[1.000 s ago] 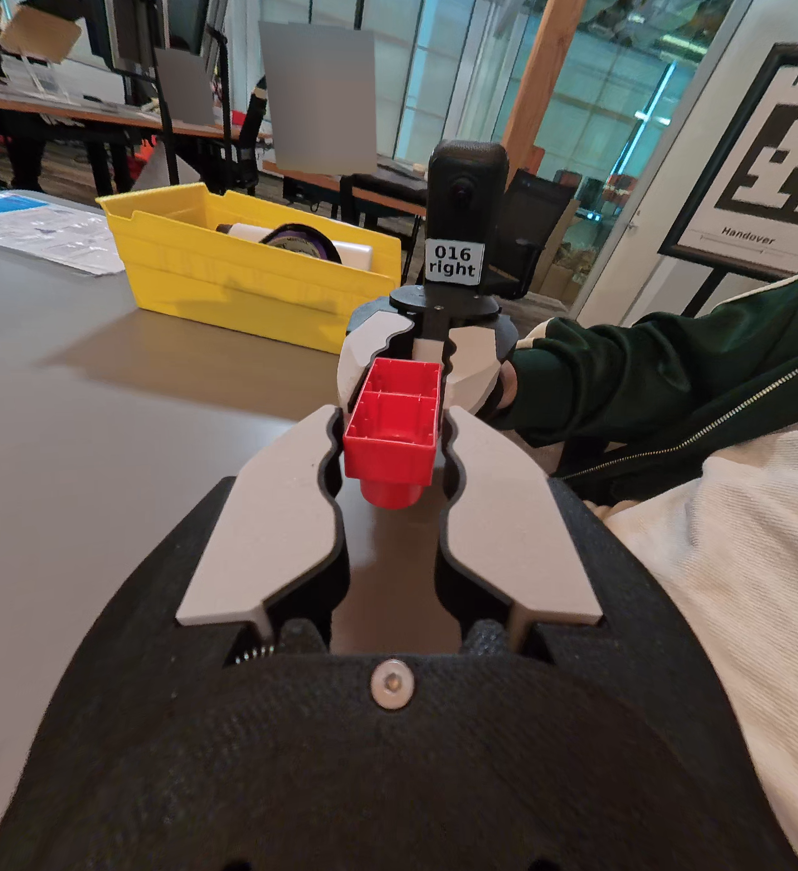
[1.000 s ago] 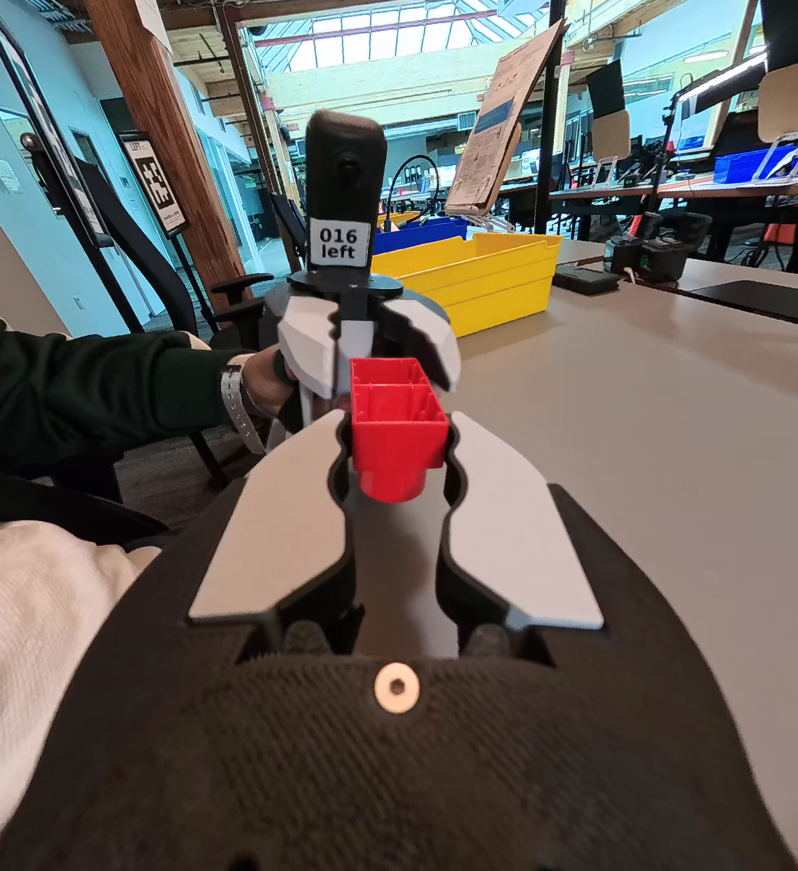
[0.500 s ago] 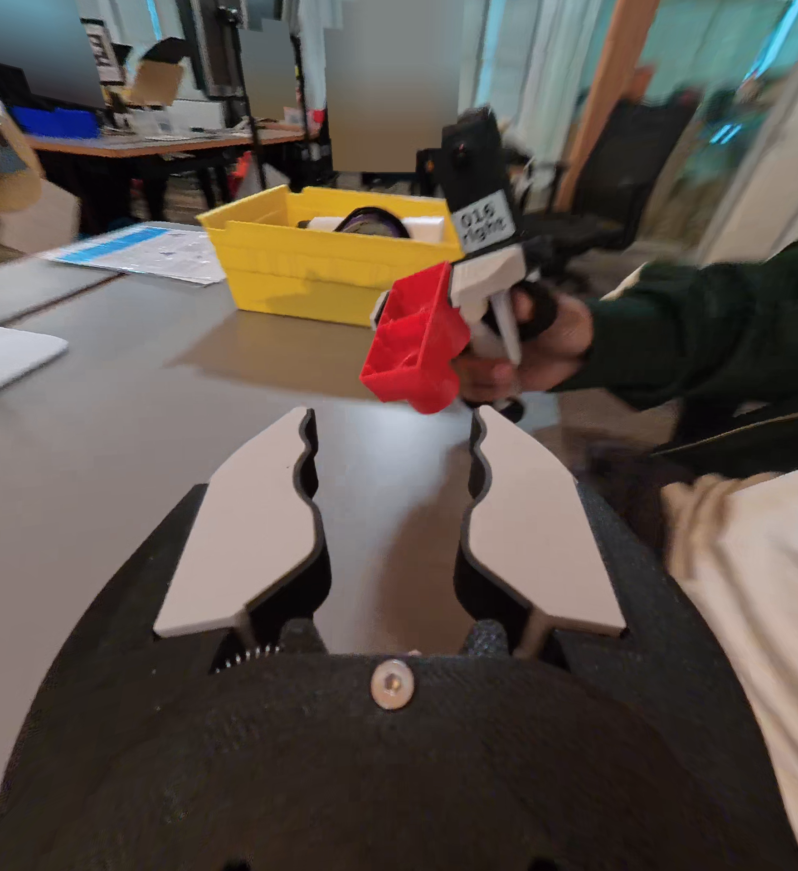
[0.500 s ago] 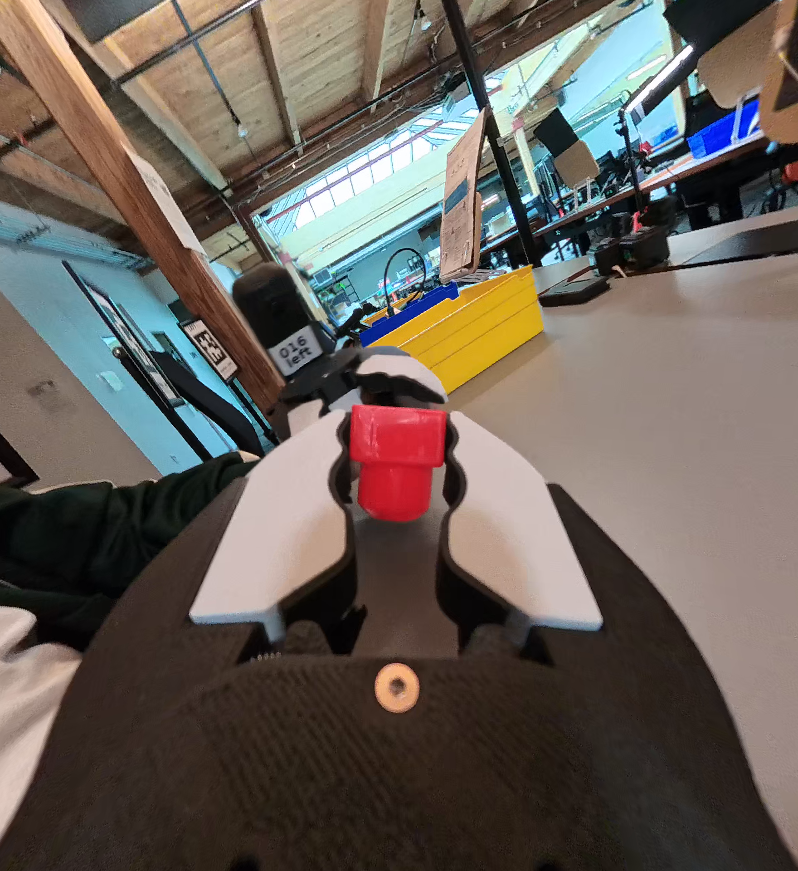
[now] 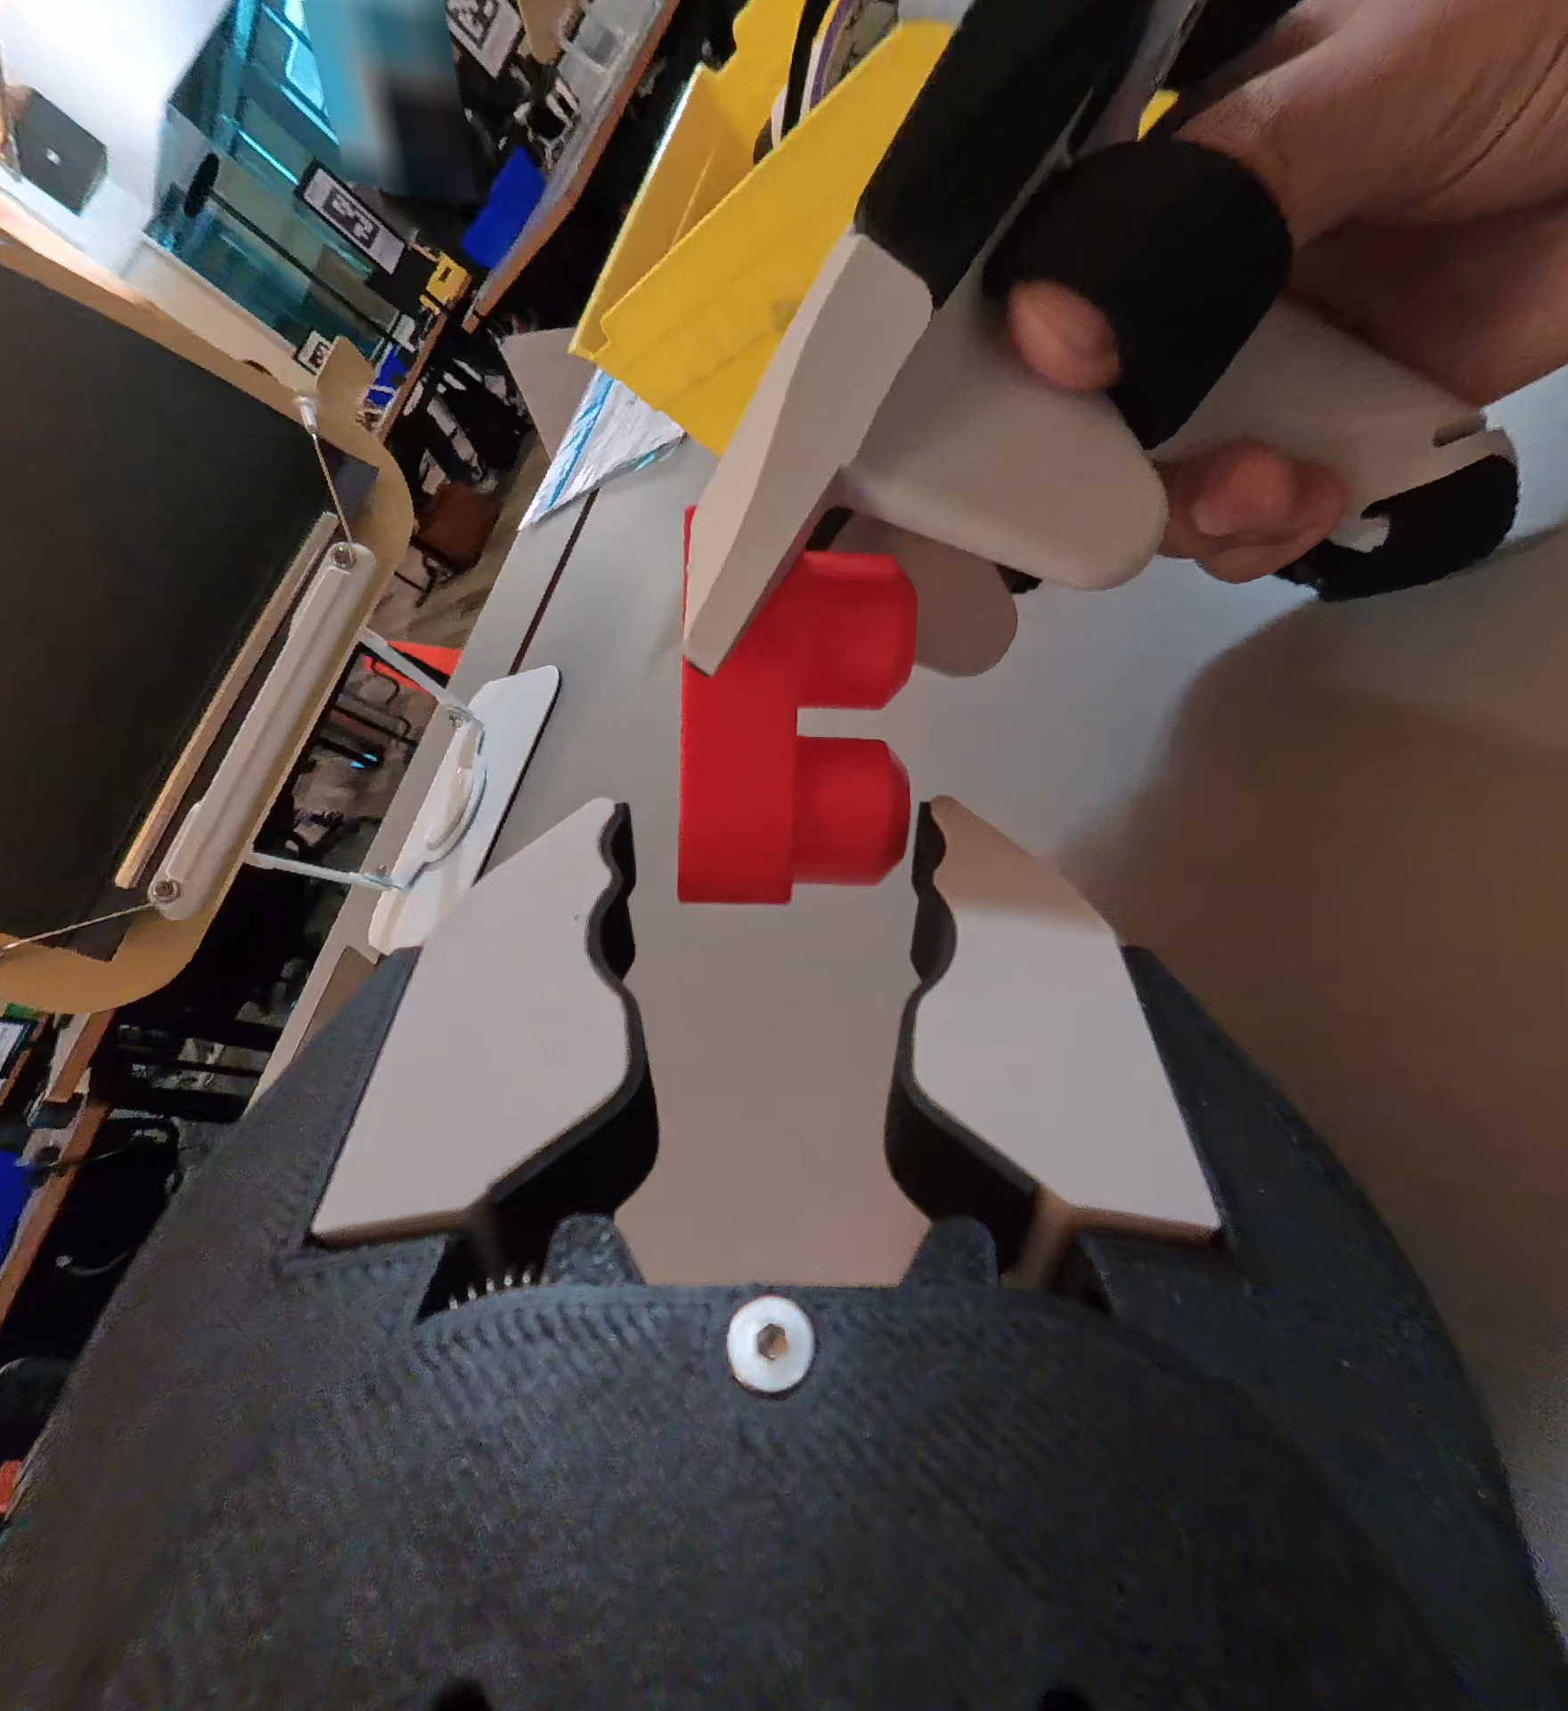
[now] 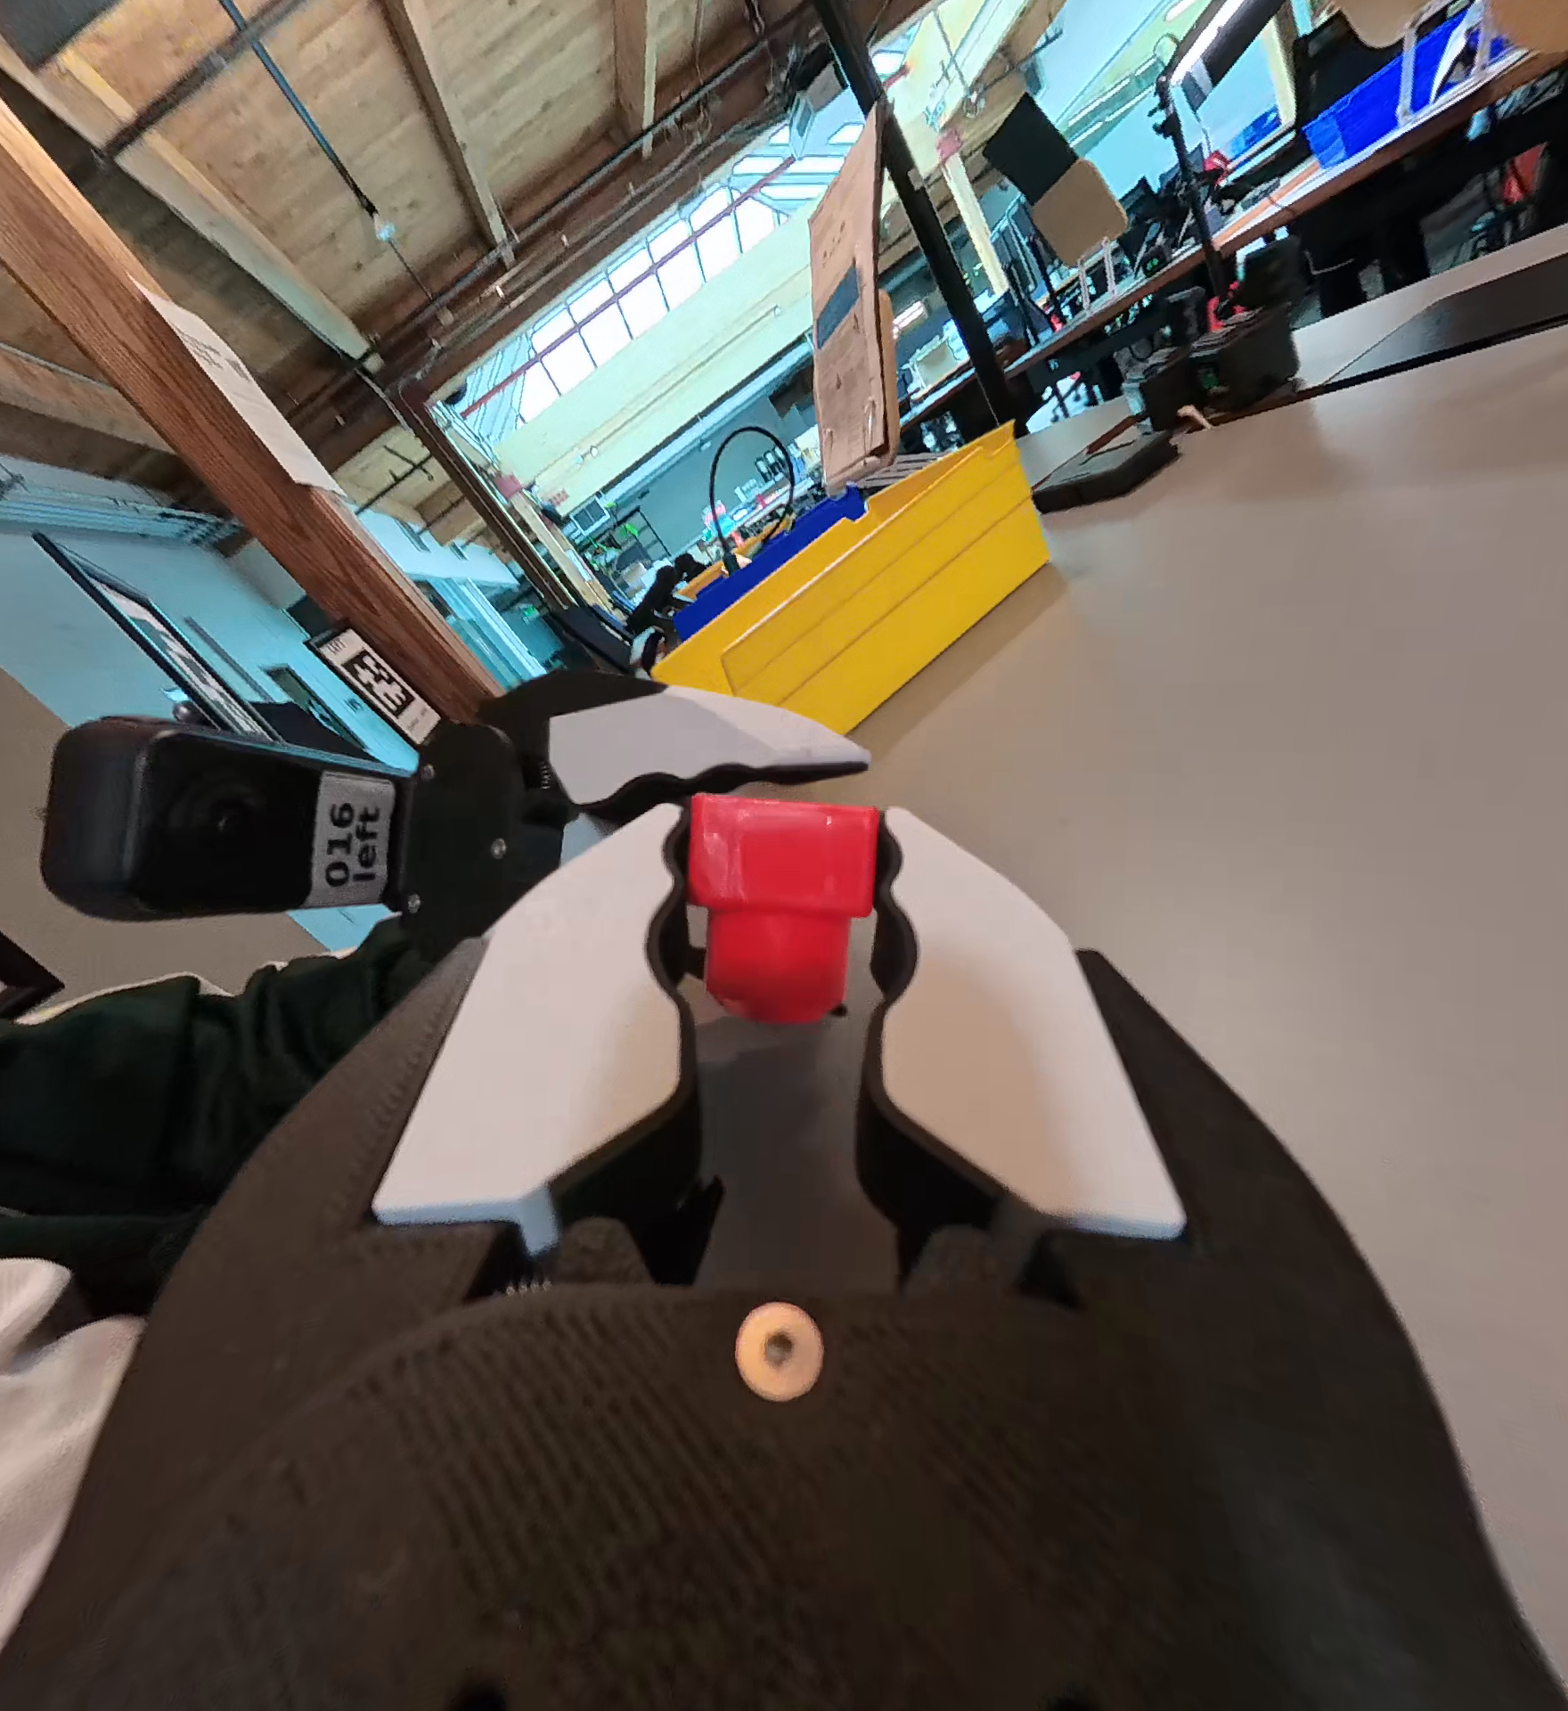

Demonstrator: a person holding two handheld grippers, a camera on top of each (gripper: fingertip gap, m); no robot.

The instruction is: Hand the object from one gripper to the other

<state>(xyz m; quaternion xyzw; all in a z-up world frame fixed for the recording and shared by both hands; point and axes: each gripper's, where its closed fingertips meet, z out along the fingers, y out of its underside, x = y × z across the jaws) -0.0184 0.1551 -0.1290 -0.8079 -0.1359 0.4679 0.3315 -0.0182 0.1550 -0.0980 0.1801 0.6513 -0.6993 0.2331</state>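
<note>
the right gripper (image 6: 780,838) pinches the red block (image 6: 778,907) above the grey table (image 6: 1317,741). the left gripper (image 5: 773,815), jaws spread, flanks the block's lower stud without touching; a yellow bin (image 6: 864,593) lies at 12 o'clock.

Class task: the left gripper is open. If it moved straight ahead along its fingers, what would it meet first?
Most likely the red block, held by the right gripper. It sits just beyond the left gripper fingertips, roughly centred on the gap, though exact depth is unclear.
</note>
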